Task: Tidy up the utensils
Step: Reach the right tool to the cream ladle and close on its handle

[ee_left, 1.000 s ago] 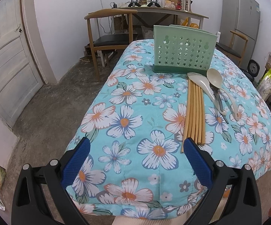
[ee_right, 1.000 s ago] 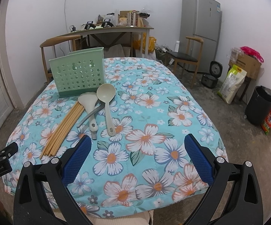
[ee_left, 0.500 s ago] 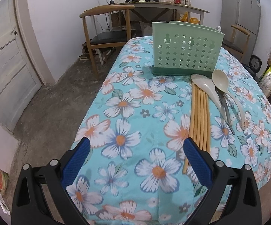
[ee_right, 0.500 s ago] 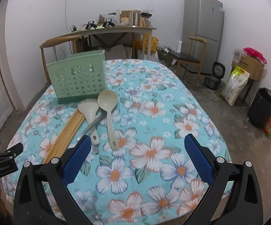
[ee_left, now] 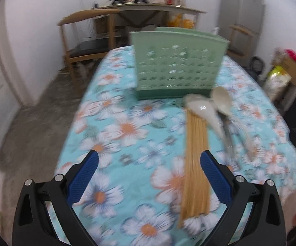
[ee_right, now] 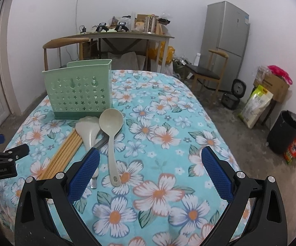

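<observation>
The worktop is covered with a turquoise cloth with flowers. On it stands a green utensil holder with star-shaped holes, upright, at the far left part. Just in front of the holder lie the utensils: a bundle of wooden chopsticks, a pale rice paddle, a beige ladle and a grey metal utensil that passes under the paddle and the ladle. The paddle head touches the far ends of the chopsticks.

The left gripper hovers above the near edge of the worktop, its jaws wide apart and empty; the chopsticks run beside its right blue pad. The left wrist view is blurred. The right gripper also has its jaws wide apart with nothing between them, above the cloth to the right of the ladle handle.
</observation>
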`<state>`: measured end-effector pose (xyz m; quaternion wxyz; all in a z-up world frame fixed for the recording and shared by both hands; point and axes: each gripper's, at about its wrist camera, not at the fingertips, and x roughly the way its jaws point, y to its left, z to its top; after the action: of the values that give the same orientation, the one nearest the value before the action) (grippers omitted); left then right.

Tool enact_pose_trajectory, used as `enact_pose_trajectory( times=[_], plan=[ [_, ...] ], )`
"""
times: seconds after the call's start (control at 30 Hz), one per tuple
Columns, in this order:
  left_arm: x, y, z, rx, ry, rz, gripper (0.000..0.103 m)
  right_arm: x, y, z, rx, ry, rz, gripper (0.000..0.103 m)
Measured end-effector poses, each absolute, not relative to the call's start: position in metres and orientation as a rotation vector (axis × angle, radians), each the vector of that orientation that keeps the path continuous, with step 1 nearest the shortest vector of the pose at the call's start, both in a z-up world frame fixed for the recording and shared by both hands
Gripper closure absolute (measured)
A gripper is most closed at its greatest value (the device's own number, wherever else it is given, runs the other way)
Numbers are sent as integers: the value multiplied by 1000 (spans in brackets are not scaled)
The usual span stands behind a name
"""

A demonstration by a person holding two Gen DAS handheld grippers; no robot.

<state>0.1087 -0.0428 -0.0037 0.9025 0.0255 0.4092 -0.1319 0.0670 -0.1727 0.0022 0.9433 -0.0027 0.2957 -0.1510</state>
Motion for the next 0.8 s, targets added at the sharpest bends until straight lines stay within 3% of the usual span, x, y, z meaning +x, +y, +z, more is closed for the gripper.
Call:
enact_pose_trajectory(
  times=[0.33,0.53,0.63,0.8],
  plan=[
    [127,-74,-15,-22,890,-480,6,103,-193,-12,139,683,-122,8],
    [126,-84,-16,-37,867,-561,6,137,-197,-37,262,811,47,43],
    [125,-92,-15,-14,851,-610,16,153,-197,-46,286,859,85,53],
    [124,-107,-19,16,873,-672,43,173,-195,-62,312,930,131,71]
  ],
)
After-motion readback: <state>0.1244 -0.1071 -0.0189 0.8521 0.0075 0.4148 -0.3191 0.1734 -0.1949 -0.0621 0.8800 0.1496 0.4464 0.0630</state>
